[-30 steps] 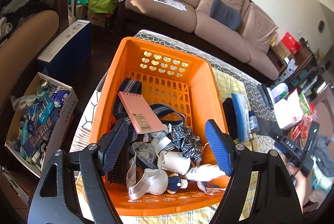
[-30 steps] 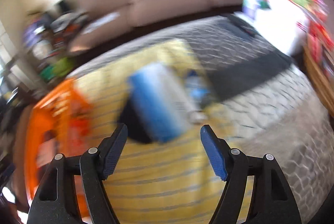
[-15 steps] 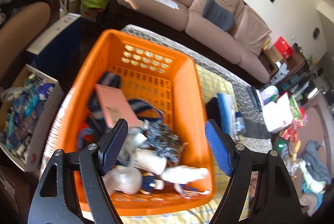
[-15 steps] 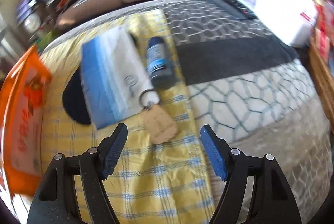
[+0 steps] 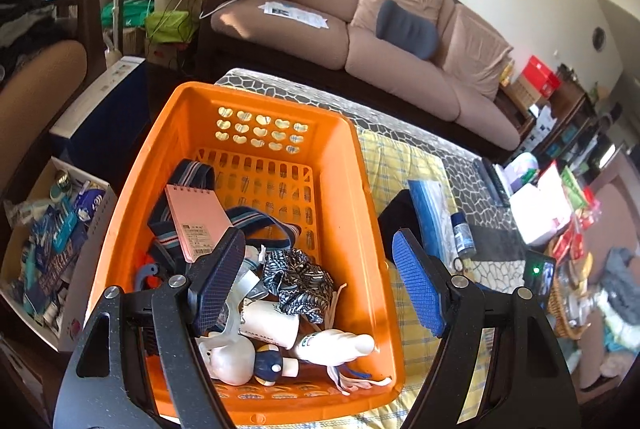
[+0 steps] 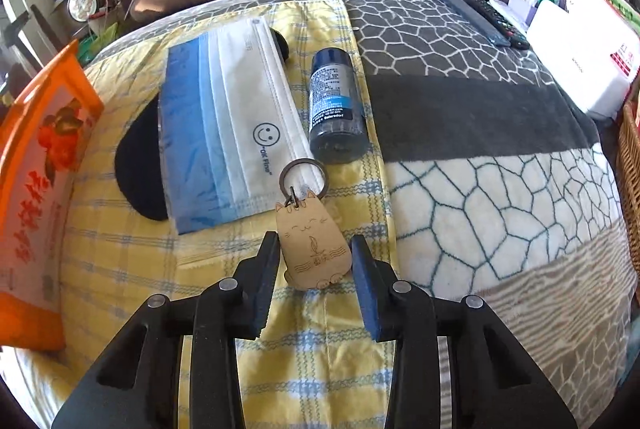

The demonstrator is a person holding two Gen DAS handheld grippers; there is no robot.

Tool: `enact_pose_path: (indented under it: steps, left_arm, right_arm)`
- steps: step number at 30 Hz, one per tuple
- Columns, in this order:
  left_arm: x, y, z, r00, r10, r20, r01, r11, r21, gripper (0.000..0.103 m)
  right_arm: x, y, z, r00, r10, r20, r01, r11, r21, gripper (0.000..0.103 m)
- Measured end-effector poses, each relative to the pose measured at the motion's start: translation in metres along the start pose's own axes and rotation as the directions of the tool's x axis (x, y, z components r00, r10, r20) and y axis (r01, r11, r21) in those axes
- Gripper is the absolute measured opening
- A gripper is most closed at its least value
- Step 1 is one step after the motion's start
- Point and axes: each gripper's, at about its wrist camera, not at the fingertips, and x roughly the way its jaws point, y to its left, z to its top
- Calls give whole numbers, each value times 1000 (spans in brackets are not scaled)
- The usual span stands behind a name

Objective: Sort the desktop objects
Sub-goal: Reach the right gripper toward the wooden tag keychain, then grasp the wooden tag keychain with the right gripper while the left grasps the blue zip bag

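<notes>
A wooden cat keychain (image 6: 310, 229) with a metal ring lies on the yellow checked cloth (image 6: 120, 261). My right gripper (image 6: 315, 249) is around it, jaws closing, and both pads touch the cat's sides. Just beyond lie a pack of blue and white face masks (image 6: 224, 125), a dark blue bottle (image 6: 336, 101) on its side and a black flat thing (image 6: 140, 169) under the masks. My left gripper (image 5: 318, 235) hangs open over the orange basket (image 5: 352, 197), holding nothing. In the basket lie a pink notepad (image 5: 196, 217), striped straps, a patterned scrunchie (image 5: 296, 277) and white bottles.
The orange basket's side (image 6: 36, 157) stands at the left of the cloth. A white box (image 6: 580, 57) and remotes (image 6: 492, 17) sit at the table's far right, a wicker basket (image 6: 630, 165) beside it. A sofa (image 5: 360, 41) lies behind. An open carton of small items (image 5: 44, 237) stands on the floor, left.
My right gripper dropped down to the cat keychain and its jaws narrowed from wide apart to touching the cat's sides. The left gripper drifted a little over the basket, still open.
</notes>
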Motion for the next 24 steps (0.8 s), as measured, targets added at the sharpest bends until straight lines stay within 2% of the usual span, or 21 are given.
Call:
enact_pose_path:
  steps: [2,10,11,12,13,18,21,23,24]
  left_arm:
    - [-1,1,0,1000,-16,-3,16,1000,-13,74]
    - [3,-18,-15,999,-27,-42,28,999,17,74]
    - [3,-22,-17,999,-31,-43,32,999,22,74]
    - [2,-26,-18,999,-32,-44,33,999,27,74]
    - [3,-30,-19,998,-34,-46,35,999,32,74]
    - [6,-50,-31,997,-41,-68,45,997,62,74]
    - [1,-75,-42,997,-31,-75,40,992,123,74]
    - [-4,-101,-50,994,-53,-100,73,977,200,91]
    - [-6,-112,-53,989,-84,-121,110,967,230,94]
  right_arm:
    - [-15,-1,4,1000,9,11,-9,1000,20,35]
    - [-115,-23,13,984,54,169,-75,990,122,32]
    - [-127,-27,11,981,58,184,-84,988,133,16]
    - [-134,-29,11,980,64,190,-92,986,142,9]
    - [-142,-33,7,978,69,197,-101,982,160,10]
    - [-137,-43,-4,986,99,135,-125,971,205,10]
    - [-129,-53,-6,987,119,105,-140,963,232,10]
    - [-126,-61,-8,987,135,87,-153,955,253,10]
    - [-124,-65,-10,989,129,75,-145,954,262,15]
